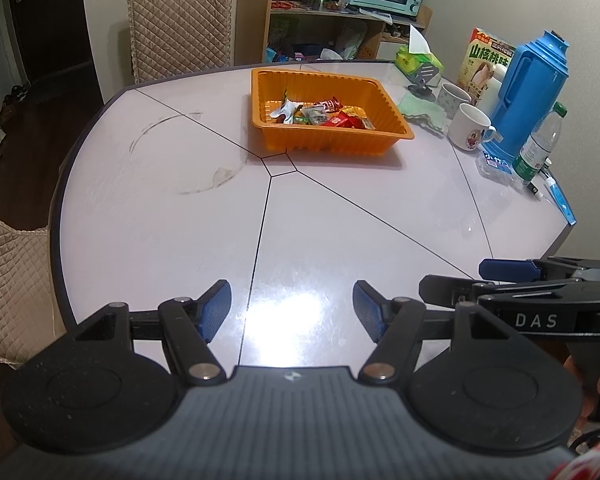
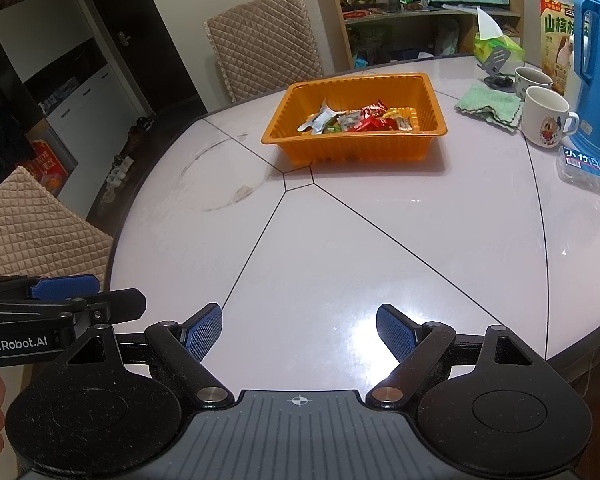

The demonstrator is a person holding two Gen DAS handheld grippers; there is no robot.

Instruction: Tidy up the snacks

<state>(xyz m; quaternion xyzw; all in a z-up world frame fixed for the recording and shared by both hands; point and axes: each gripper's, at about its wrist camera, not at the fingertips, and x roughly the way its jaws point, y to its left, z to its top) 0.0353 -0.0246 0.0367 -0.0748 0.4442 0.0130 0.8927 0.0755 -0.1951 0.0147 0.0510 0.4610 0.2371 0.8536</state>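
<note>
An orange plastic tray (image 1: 396, 114) (image 2: 276, 130) sits near the middle of the round table, far ahead of both grippers. Several wrapped snacks (image 1: 332, 116) (image 2: 360, 120) lie heaped in its near half. My left gripper (image 1: 292, 306) hovers open over the table's near edge, nothing between its blue pads. My right gripper (image 2: 300, 330) is open too and holds nothing. The two hang side by side: the right gripper (image 1: 540, 292) shows at the right edge of the left wrist view, and the left gripper (image 2: 60, 300) at the left edge of the right wrist view.
On the table's right side stand two mugs (image 1: 470, 126) (image 2: 544, 120), a blue thermos jug (image 1: 530, 92), a water bottle (image 1: 540, 148), a green cloth (image 2: 490, 106), a tissue pack (image 2: 498, 46) and a snack box (image 1: 486, 64). Quilted chairs (image 1: 180, 24) (image 2: 24, 224) stand at the far and left sides.
</note>
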